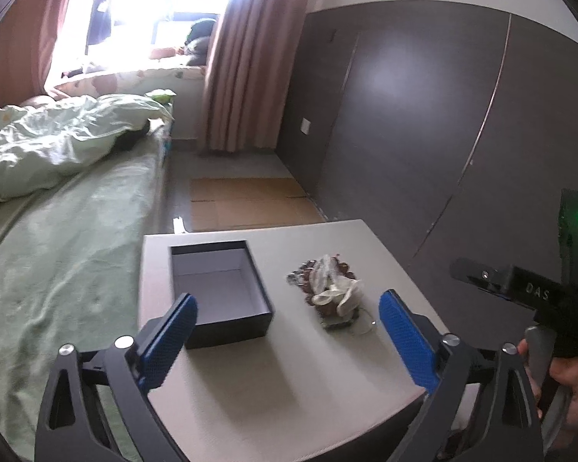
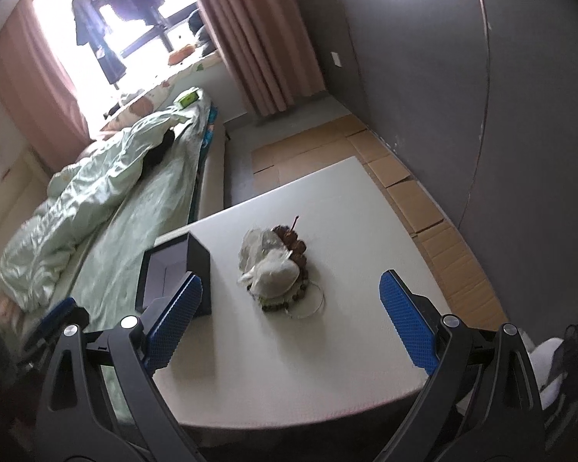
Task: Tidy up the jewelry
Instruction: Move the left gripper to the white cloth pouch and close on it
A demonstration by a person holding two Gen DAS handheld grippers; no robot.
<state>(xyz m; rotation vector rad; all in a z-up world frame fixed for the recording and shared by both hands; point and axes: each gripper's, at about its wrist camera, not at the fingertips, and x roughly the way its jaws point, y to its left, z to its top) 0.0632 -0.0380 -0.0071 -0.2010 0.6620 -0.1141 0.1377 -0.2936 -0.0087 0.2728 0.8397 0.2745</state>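
A pile of jewelry (image 1: 329,288), brown bead strings, clear plastic bags and a thin wire ring, lies on the white table (image 1: 289,365). Left of it stands an open, empty dark box (image 1: 219,288). My left gripper (image 1: 289,335) is open and empty, above the table's near part, short of both. In the right wrist view the pile (image 2: 277,265) lies ahead and the box (image 2: 189,269) is at the left. My right gripper (image 2: 289,319) is open and empty, just short of the pile. Its body shows in the left wrist view (image 1: 520,288) at the right.
A bed with a green quilt (image 1: 57,146) runs along the table's left side. A dark wardrobe wall (image 1: 424,115) stands to the right. Flattened cardboard (image 1: 250,204) lies on the floor beyond the table. A bright window with pink curtains (image 1: 235,57) is at the far end.
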